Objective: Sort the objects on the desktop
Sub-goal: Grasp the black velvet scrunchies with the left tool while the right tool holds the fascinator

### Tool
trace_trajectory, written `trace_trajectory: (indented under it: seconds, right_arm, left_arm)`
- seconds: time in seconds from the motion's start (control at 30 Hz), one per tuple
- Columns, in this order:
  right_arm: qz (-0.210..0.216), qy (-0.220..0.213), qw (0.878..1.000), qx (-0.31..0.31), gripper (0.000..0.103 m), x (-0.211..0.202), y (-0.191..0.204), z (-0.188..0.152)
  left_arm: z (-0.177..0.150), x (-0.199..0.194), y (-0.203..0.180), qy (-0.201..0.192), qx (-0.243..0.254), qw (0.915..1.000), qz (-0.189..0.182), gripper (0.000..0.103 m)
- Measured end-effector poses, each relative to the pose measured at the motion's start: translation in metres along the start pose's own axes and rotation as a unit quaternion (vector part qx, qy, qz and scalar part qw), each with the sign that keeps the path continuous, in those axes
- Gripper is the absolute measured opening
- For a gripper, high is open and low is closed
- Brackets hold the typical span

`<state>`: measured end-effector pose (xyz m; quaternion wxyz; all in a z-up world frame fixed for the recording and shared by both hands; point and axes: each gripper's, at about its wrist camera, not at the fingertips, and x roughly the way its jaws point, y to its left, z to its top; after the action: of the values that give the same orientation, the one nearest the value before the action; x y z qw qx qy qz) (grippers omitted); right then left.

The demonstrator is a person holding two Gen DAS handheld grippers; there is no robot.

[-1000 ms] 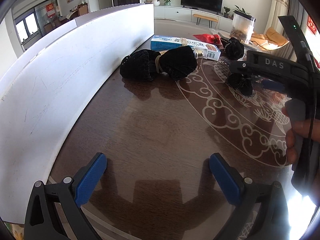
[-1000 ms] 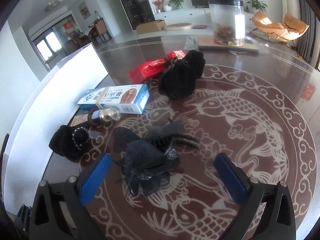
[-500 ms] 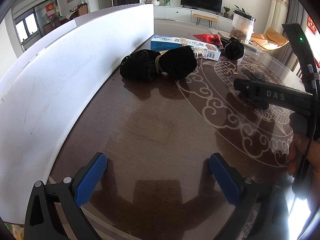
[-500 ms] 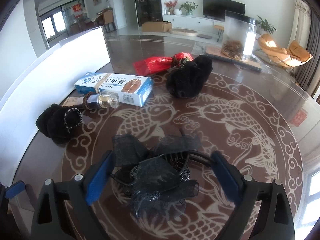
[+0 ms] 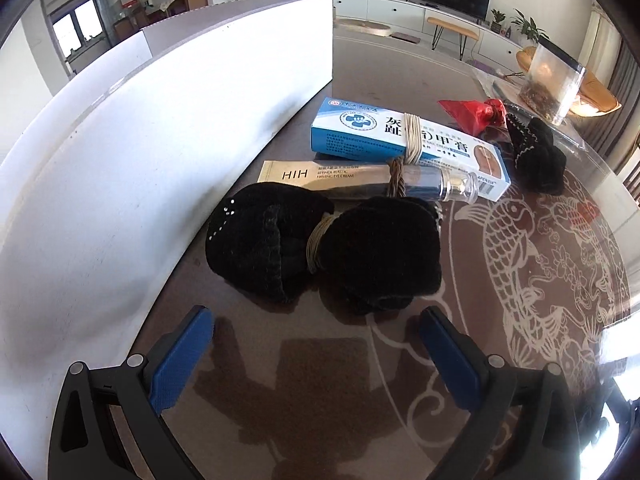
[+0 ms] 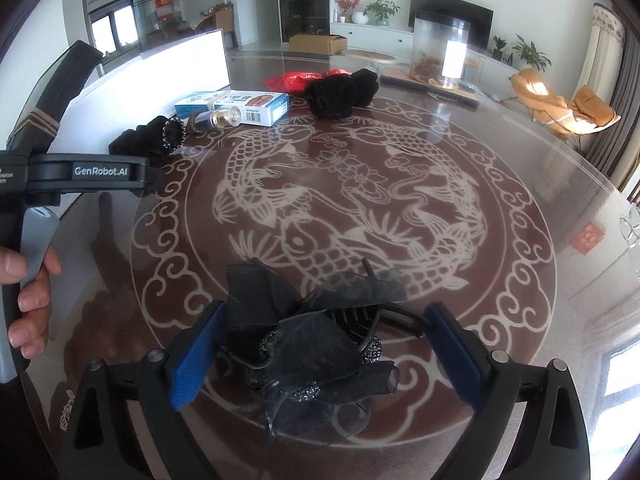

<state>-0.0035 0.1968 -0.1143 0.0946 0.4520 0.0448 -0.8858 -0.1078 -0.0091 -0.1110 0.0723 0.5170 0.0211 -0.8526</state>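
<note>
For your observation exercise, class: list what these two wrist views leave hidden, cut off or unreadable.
- Left wrist view: the cream tube is partly hidden by the black fabric bundle.
- Left wrist view: small print on the blue box is too small.
- Right wrist view: the black mesh hair clip has its underside hidden by its own folds.
</note>
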Motion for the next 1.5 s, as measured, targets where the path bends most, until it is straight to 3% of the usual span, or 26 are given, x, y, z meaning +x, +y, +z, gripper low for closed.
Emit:
trace_trajectory:
  seconds: [0.23,0.33,0.37,0.4,0.6,0.7,0.8,0.93,1.0,1.1,1.13,1.17,1.23,1.27,1.37,1.5]
  right_arm:
    - [0.001,0.002,1.0,-0.002,0.1,0.0,0.003,-0.001]
    - [0.002,0.002,1.0,-0.002,0.1,0.0,0.003,-0.001]
    - [0.002,0.002,1.0,-0.002,0.1,0.0,0.003,-0.001]
    - [0.001,0.002,1.0,-0.002,0.1,0.0,0.003,-0.001]
    - [0.001,0.002,1.0,-0.003,0.101,0.0,0.004,-0.001]
    - [0.001,0.002,1.0,-0.002,0.101,0.0,0.004,-0.001]
    - [0.002,0.002,1.0,-0.005,0.101,-0.001,0.005,-0.001]
    - [0.004,0.002,1.0,-0.008,0.101,0.001,0.006,0.0]
    - [0.004,0.002,1.0,-0.008,0.101,0.001,0.006,0.0]
    - [0.004,0.002,1.0,-0.008,0.101,0.001,0.006,0.0]
    - [0.004,0.002,1.0,-0.008,0.101,0.0,0.006,0.0]
    - [0.004,0.002,1.0,-0.008,0.101,0.001,0.006,0.0]
    - [0.004,0.002,1.0,-0.008,0.101,0.0,0.006,0.0]
    - [0.004,0.002,1.0,-0.008,0.101,0.0,0.006,0.0]
    - [0.004,0.002,1.0,-0.008,0.101,0.001,0.006,0.0]
    - [0.004,0.002,1.0,-0.008,0.101,0.0,0.006,0.0]
  left_arm:
    - [0.028,0.019,0.003,0.016,-0.022,0.9996,-0.007,0.103]
    - [0.027,0.02,0.014,-0.005,-0.029,0.9996,-0.003,0.103]
    - [0.023,0.015,0.018,-0.019,-0.027,0.9995,0.002,0.094]
    - [0.018,0.012,0.023,-0.021,-0.028,0.9994,0.003,0.092]
    - [-0.049,-0.022,0.062,-0.019,-0.078,0.9967,0.015,0.092]
    - [-0.063,-0.032,0.066,-0.033,-0.088,0.9955,-0.013,0.092]
    - [-0.047,-0.027,0.055,-0.026,-0.083,0.996,-0.021,0.092]
    - [-0.013,-0.012,0.03,-0.035,-0.043,0.997,0.054,0.093]
    - [0.0,0.003,0.025,-0.022,-0.028,0.9964,0.077,0.103]
    - [0.007,0.008,0.024,-0.026,-0.034,0.9971,0.062,0.103]
    - [0.007,0.009,0.023,-0.028,-0.026,0.9985,0.038,0.103]
    - [0.006,0.01,0.024,-0.035,-0.022,0.9991,0.007,0.091]
    - [0.001,0.003,0.021,-0.062,-0.003,0.998,-0.014,0.061]
    - [-0.002,0.0,0.017,-0.07,0.018,0.9972,-0.021,0.039]
    - [-0.021,-0.012,-0.002,-0.074,0.083,0.9913,-0.07,0.034]
    - [-0.075,-0.045,-0.025,-0.078,0.198,0.9669,-0.141,0.036]
